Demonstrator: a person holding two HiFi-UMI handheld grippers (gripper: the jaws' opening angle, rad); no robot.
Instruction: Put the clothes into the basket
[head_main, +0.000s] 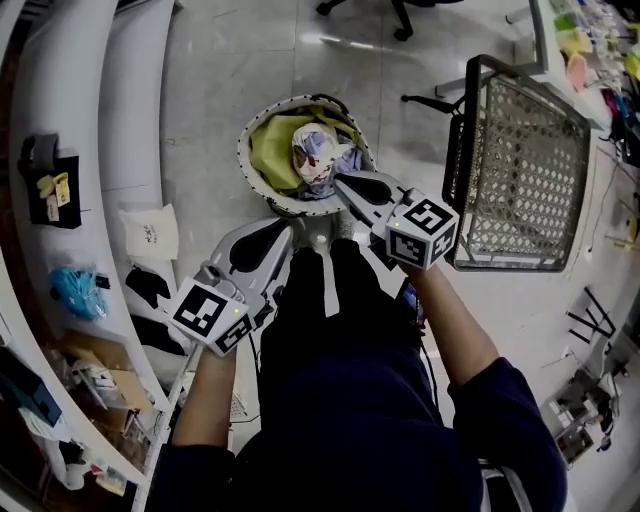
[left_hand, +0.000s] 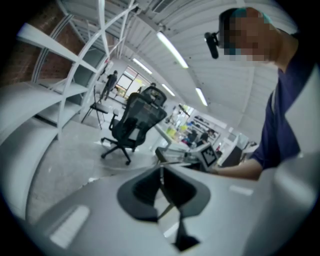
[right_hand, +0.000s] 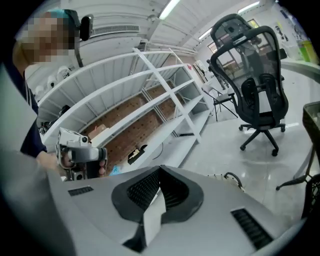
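Note:
The round basket (head_main: 243, 148) with a dotted white rim stands on the floor in front of the person. It holds a yellow-green garment (head_main: 270, 150) and a pale patterned garment (head_main: 315, 155). My right gripper (head_main: 337, 179) hangs shut over the basket's near rim, close to the patterned cloth, and grips nothing. My left gripper (head_main: 292, 228) is lower left, just short of the rim, also shut and empty. In the left gripper view the left gripper (left_hand: 161, 171) has its pads together. The right gripper (right_hand: 160, 171) shows the same in the right gripper view.
A wire-mesh cart (head_main: 525, 170) stands to the right of the basket. Curved white shelves (head_main: 90, 150) with small items run along the left. A black office chair (right_hand: 257, 90) stands further off on the shiny floor. The person's dark-trousered legs (head_main: 330, 320) are below the grippers.

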